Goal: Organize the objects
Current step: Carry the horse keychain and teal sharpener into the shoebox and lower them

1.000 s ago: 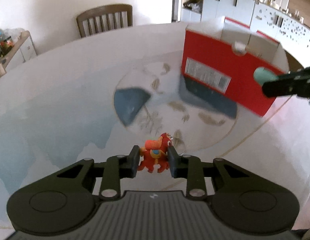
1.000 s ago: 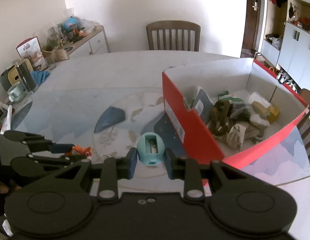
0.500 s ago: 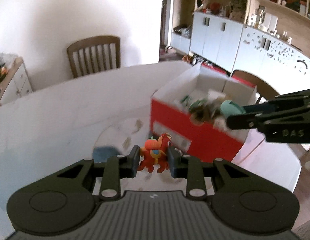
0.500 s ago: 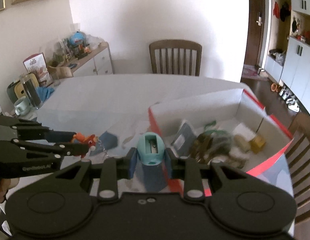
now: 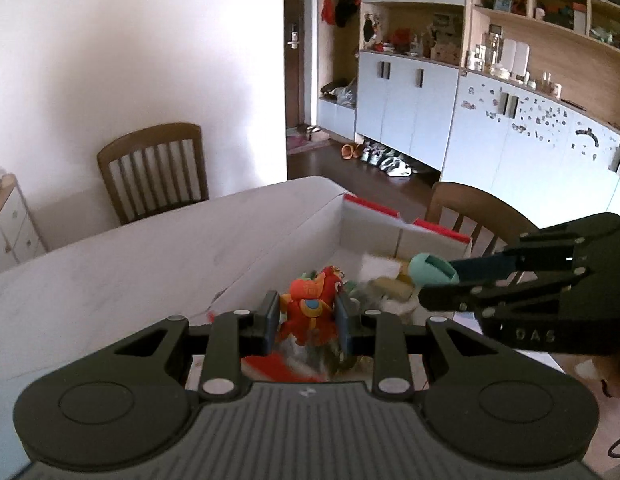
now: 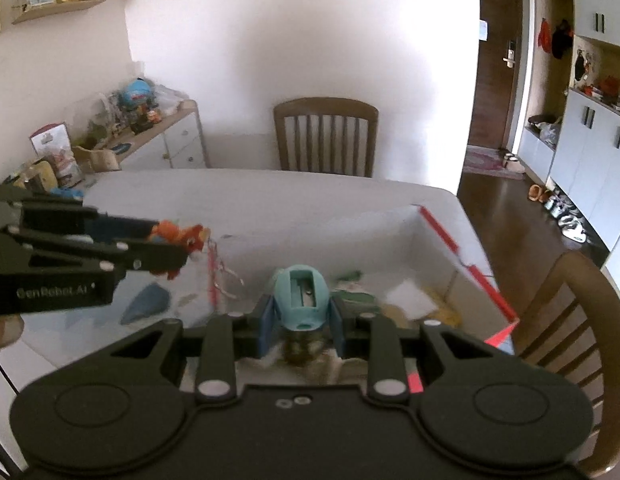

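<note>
My left gripper [image 5: 307, 320] is shut on a small red and orange toy figure [image 5: 310, 310] and holds it in the air over the near wall of the red cardboard box [image 5: 430, 228]. The toy also shows in the right wrist view [image 6: 177, 236], with a string hanging under it. My right gripper [image 6: 301, 320] is shut on a teal pencil sharpener [image 6: 303, 296] above the box's [image 6: 470, 268] inside. The sharpener also shows in the left wrist view [image 5: 434, 270]. The box holds several mixed items, blurred.
The box stands on a white table [image 6: 269, 196] with a blue-patterned mat. Wooden chairs stand at the far side [image 6: 326, 136] and the right side [image 6: 570, 320]. A cluttered sideboard [image 6: 149, 140] is at the left, white cabinets [image 5: 410, 108] at the right.
Both grippers have risen and moved forward from beside the box's red front to over the box, each still holding its object.
</note>
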Demonstrator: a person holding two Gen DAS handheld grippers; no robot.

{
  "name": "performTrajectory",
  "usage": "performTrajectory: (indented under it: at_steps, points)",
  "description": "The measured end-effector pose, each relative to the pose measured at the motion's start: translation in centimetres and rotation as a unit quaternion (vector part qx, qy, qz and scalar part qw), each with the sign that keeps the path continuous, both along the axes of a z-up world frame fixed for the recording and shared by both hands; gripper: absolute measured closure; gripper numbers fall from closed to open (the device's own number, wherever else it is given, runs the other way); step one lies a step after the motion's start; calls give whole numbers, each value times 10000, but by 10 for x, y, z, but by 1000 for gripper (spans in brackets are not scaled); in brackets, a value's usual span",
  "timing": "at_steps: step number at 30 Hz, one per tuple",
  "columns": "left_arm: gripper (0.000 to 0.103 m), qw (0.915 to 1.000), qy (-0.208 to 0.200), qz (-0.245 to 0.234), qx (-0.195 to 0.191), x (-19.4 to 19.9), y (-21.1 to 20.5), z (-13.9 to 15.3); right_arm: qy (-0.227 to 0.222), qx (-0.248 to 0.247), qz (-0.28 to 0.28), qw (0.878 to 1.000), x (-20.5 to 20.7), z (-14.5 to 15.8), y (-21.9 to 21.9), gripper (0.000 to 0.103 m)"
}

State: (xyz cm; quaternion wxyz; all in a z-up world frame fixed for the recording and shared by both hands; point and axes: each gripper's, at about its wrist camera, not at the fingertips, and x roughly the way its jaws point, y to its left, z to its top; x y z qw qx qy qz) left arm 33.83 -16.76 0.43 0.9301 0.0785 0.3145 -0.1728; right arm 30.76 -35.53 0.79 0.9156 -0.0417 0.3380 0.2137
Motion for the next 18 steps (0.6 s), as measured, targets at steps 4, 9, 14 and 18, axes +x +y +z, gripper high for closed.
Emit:
performTrajectory:
  at_steps: [4, 9, 14, 18]
  points:
    - [74, 9999, 122, -43, 55, 20, -28, -11, 98, -113, -68, 9999, 13, -8, -17, 75]
    - [74, 9990, 438, 26, 127, 40, -43, -33, 262, -218, -112, 9994, 29, -20, -34, 75]
    - [74, 9975, 638, 166, 241, 57, -51, -50, 473, -260, -168, 9984, 49, -33, -47, 75]
    - [74, 9954, 823, 311, 377, 74, -54, -66, 664, -408, -229, 9967, 69, -48, -48, 75]
